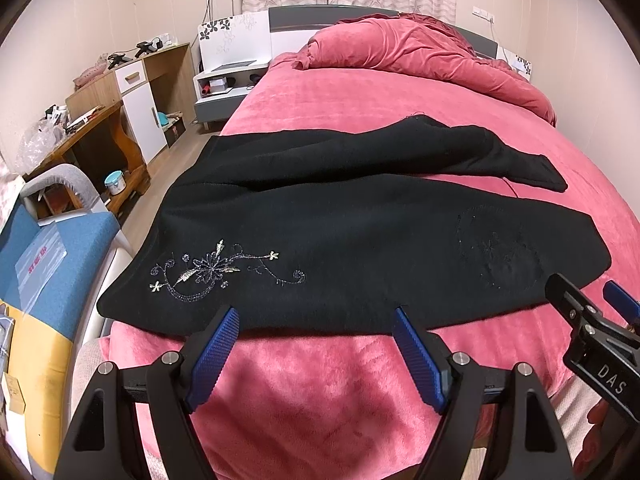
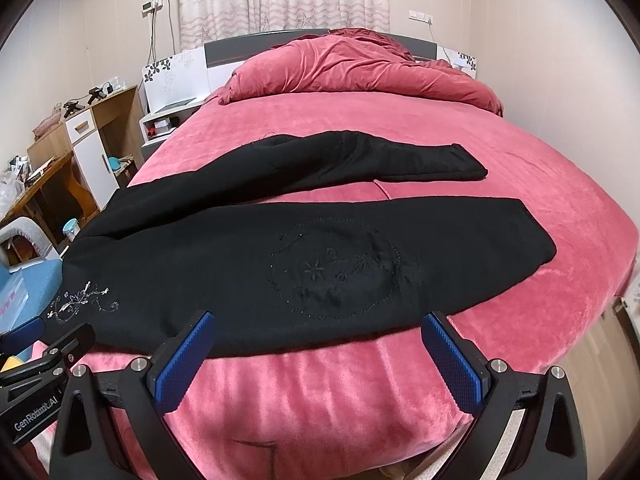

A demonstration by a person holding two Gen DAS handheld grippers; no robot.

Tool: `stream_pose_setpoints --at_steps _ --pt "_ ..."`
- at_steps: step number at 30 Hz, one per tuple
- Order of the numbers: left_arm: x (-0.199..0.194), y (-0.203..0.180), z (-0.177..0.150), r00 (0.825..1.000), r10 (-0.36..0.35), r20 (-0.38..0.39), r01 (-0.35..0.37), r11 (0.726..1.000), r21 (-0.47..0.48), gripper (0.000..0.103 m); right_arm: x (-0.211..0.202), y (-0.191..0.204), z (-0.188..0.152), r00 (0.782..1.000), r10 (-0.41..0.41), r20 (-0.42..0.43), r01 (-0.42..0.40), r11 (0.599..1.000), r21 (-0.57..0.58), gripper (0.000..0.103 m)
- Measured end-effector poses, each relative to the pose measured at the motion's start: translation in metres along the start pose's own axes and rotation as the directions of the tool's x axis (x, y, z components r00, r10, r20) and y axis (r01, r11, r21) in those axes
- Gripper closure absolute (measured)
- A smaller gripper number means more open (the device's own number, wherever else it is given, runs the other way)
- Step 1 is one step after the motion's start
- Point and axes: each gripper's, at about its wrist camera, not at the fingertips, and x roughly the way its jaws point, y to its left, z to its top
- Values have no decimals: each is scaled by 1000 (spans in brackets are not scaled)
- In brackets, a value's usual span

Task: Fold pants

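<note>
Black pants (image 1: 340, 232) lie spread across the pink bed, waist to the left, legs to the right, with silver embroidery (image 1: 216, 272) near the waist. They also show in the right wrist view (image 2: 240, 256). The two legs lie apart, the far one bent. My left gripper (image 1: 316, 320) is open and empty, its tips at the pants' near edge by the waist. My right gripper (image 2: 320, 324) is open and empty at the near edge of the near leg, below a dark round embroidery (image 2: 336, 272). The right gripper also shows in the left wrist view (image 1: 588, 296).
The pink bed (image 1: 320, 380) has a bunched pink duvet (image 1: 420, 52) at its head. A wooden desk (image 1: 100, 136) and cabinet, a nightstand (image 1: 224, 88) and a blue-cushioned chair (image 1: 52, 248) stand to the left. The bed's right edge (image 2: 616, 292) drops to the floor.
</note>
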Motion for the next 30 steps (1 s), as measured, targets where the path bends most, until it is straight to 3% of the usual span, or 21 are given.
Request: stream_pose_setpoints --at_steps 30 --pt "8 1 -2 999 4 -35 -4 1000 -2 22 2 -2 0 1000 0 -7 1 1000 3 0"
